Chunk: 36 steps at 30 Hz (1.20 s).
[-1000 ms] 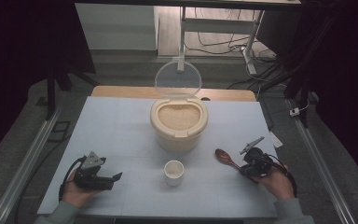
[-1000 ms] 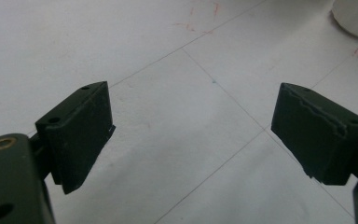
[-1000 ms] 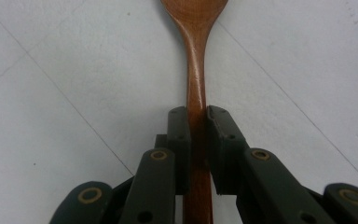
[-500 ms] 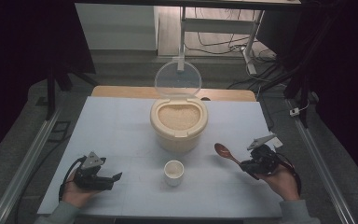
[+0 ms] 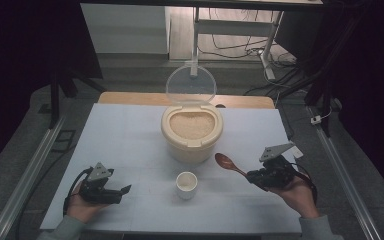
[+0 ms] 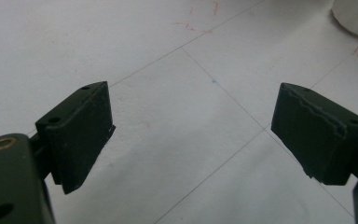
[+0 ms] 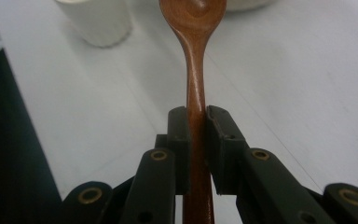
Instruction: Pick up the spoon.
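Right claw (image 5: pixel 252 176) clamps the spoon (image 5: pixel 226 161) handle, bowl toward ten o'clock. Left claw (image 5: pixel 125 190) gapes, empty. Scooping step: next, dip into the rice (image 5: pixel 192 124).

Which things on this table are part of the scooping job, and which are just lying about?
In the job: wooden spoon clamped in the right gripper, open rice container, small white cup.
Lying about: white tag at the table's right edge; idle, open left gripper.
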{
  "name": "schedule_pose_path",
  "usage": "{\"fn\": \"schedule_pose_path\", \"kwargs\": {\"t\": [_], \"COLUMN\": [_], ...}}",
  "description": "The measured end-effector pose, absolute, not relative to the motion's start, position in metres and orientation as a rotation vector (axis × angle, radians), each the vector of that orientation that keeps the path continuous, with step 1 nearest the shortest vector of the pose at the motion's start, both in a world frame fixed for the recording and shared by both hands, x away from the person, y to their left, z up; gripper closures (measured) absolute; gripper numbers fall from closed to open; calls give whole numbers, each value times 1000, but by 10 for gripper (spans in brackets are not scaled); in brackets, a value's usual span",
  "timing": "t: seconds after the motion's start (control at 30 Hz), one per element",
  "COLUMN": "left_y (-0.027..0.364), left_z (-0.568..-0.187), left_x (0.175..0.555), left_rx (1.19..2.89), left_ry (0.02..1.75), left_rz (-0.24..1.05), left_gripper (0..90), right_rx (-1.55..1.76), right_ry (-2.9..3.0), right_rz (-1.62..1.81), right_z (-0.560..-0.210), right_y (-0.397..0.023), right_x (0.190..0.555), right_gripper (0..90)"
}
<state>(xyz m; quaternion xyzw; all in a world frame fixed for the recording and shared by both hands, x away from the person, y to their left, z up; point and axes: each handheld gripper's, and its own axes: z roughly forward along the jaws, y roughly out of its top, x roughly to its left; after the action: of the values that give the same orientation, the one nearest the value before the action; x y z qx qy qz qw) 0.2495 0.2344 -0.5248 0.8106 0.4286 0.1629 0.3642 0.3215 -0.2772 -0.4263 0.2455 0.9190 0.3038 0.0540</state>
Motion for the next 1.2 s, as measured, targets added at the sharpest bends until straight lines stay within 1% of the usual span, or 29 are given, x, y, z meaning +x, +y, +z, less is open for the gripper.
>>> {"fn": "schedule_pose_path", "kwargs": {"t": [0.3,0.57,0.87,1.2], "left_y": [234,234,235,234], "left_z": [-525,-523,-523,-523], "left_x": [250,250,249,249], "left_rx": [2084,2075,2069,2075], "left_ry": [1102,1103,1101,1099], "left_rz": [416,412,407,411], "left_gripper": [123,122,122,122], "right_rx": [635,563,416,314], "right_ry": [2816,2844,2885,2912], "right_rz": [1004,999,995,989], "right_z": [-421,-418,-411,-419], "right_y": [-249,-224,-173,-140], "right_x": [315,314,317,316], "right_gripper": [799,799,799,799]}}
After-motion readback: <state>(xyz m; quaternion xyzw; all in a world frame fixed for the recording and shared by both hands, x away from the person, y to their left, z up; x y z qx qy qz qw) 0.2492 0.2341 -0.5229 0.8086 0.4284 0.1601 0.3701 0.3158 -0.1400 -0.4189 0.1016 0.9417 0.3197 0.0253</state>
